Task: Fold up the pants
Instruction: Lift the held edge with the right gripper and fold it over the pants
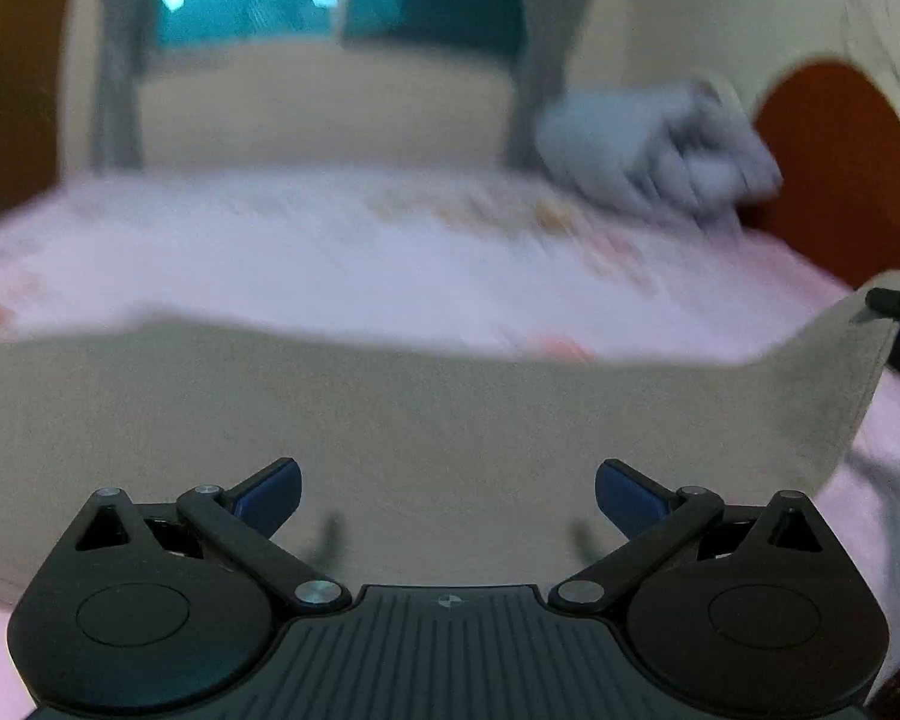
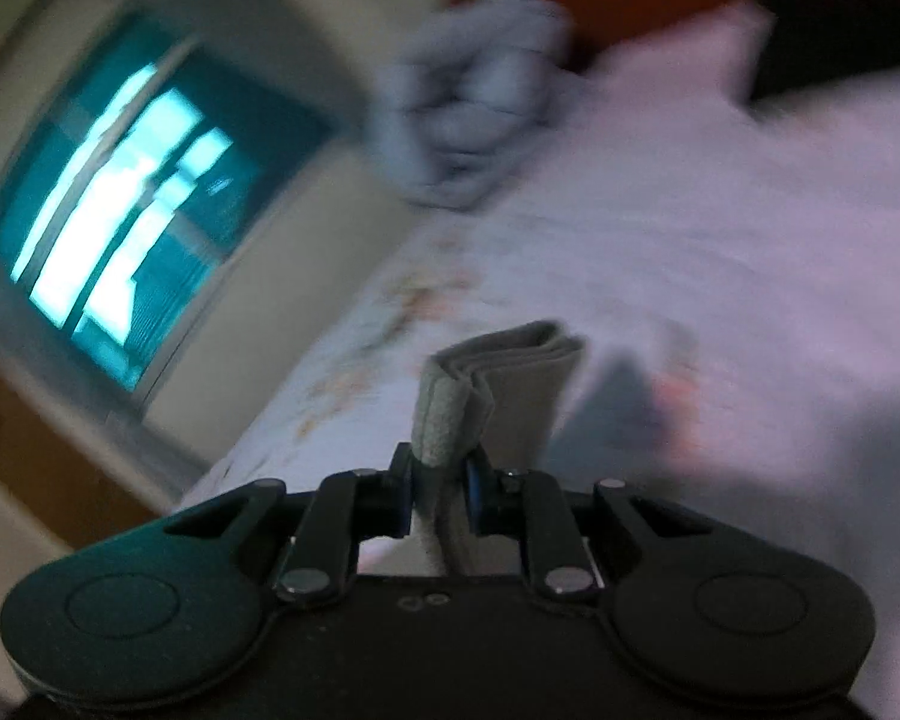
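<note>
The beige pants point(image 1: 426, 420) stretch across the left wrist view as a wide band over the pink bed. My left gripper point(image 1: 447, 492) is open, its blue pads point(image 1: 270, 495) spread far apart above the cloth with nothing pinched between them. At the right edge of that view, a dark gripper tip point(image 1: 894, 303) holds the pants' corner raised. In the right wrist view my right gripper point(image 2: 441, 492) is shut on a thick folded edge of the pants point(image 2: 510, 384), which sticks up between the pads. Both views are blurred.
A pink floral bedsheet point(image 1: 330, 252) covers the bed. A pile of grey folded clothes point(image 1: 660, 144) point(image 2: 474, 102) sits at the far side. An orange-brown headboard point(image 1: 840, 150) rises on the right, and a bright window point(image 2: 120, 198) is on the wall beyond.
</note>
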